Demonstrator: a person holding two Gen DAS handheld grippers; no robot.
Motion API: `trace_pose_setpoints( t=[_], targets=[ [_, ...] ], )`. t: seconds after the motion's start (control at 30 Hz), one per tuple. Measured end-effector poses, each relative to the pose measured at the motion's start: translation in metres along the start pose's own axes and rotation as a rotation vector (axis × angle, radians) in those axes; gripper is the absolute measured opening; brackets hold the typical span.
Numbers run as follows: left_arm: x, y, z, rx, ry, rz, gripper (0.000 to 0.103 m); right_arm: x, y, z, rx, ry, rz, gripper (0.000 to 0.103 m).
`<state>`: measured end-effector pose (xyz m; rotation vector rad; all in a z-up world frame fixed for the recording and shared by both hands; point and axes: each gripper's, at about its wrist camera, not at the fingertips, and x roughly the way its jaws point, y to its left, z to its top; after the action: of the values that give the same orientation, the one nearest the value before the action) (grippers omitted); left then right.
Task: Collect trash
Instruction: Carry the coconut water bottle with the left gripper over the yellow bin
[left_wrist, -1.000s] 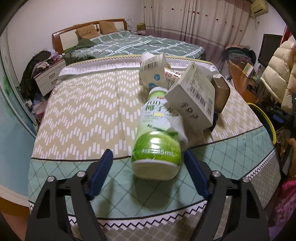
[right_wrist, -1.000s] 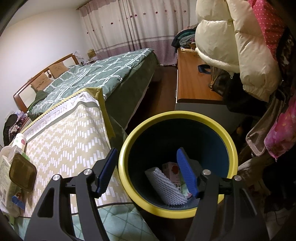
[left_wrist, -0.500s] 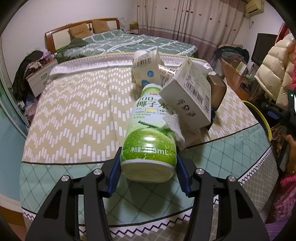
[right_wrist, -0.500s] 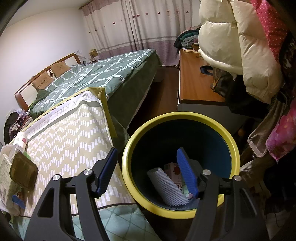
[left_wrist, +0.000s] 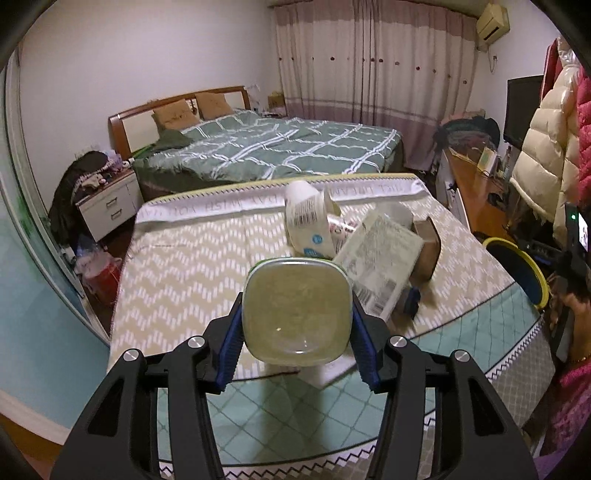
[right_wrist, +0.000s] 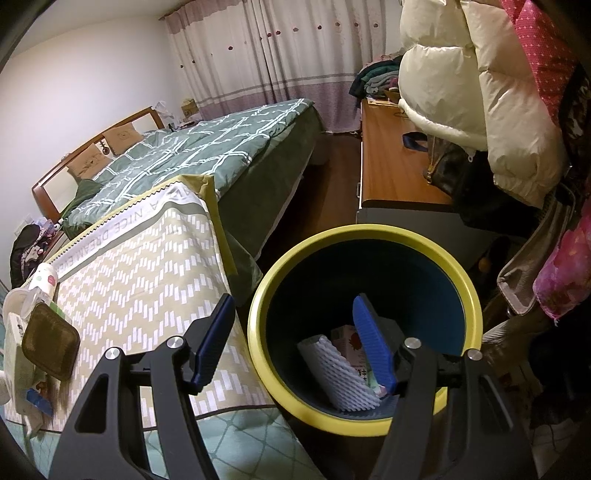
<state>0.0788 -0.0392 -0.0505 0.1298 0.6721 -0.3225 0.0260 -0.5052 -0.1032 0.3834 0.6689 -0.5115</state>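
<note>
My left gripper (left_wrist: 296, 339) is shut on a green coconut water bottle (left_wrist: 295, 314), its blue pads pressing both sides. The bottle is lifted off the table and its pale square base faces the camera. Behind it on the tablecloth (left_wrist: 184, 266) lie a white carton (left_wrist: 376, 258), a barcoded paper cup (left_wrist: 306, 218) and a brown box (left_wrist: 428, 251). My right gripper (right_wrist: 291, 332) stands open over the near rim of a yellow-rimmed dark bin (right_wrist: 369, 230), with nothing between its fingers. Inside the bin lie a white foam sleeve (right_wrist: 332, 373) and a small carton (right_wrist: 349, 343).
The bin (left_wrist: 532, 266) stands off the table's right edge. A bed (left_wrist: 277, 147) lies beyond the table, a wooden desk (right_wrist: 391, 162) and hanging coats (right_wrist: 461, 74) to the right. A person's pink sleeve (left_wrist: 569, 387) shows at the far right.
My left gripper closed on the bottle and raised it off the table, tipping its base toward the camera. The right gripper has stayed over the bin.
</note>
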Motion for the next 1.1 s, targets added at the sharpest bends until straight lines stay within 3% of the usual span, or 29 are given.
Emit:
trace_pose_setpoints(
  t=[0.43,0.7,0.9,1.1],
  targets=[
    [0.019,0.009,0.037,-0.049,-0.030,0.036,0.052,0.000,0.002,-0.001,-0.006,0.000,0.014,0.063],
    [0.002,0.012,0.057,-0.045,-0.067,0.066,0.052,-0.001,0.003,-0.001,-0.008,0.001,0.026,0.063],
    [-0.019,-0.010,0.071,-0.009,-0.095,0.045,0.052,-0.012,0.000,-0.001,-0.008,-0.013,0.044,0.063],
    [-0.034,-0.057,0.089,0.067,-0.121,-0.031,0.052,-0.031,-0.015,0.003,0.001,-0.051,0.044,0.063]
  ],
)
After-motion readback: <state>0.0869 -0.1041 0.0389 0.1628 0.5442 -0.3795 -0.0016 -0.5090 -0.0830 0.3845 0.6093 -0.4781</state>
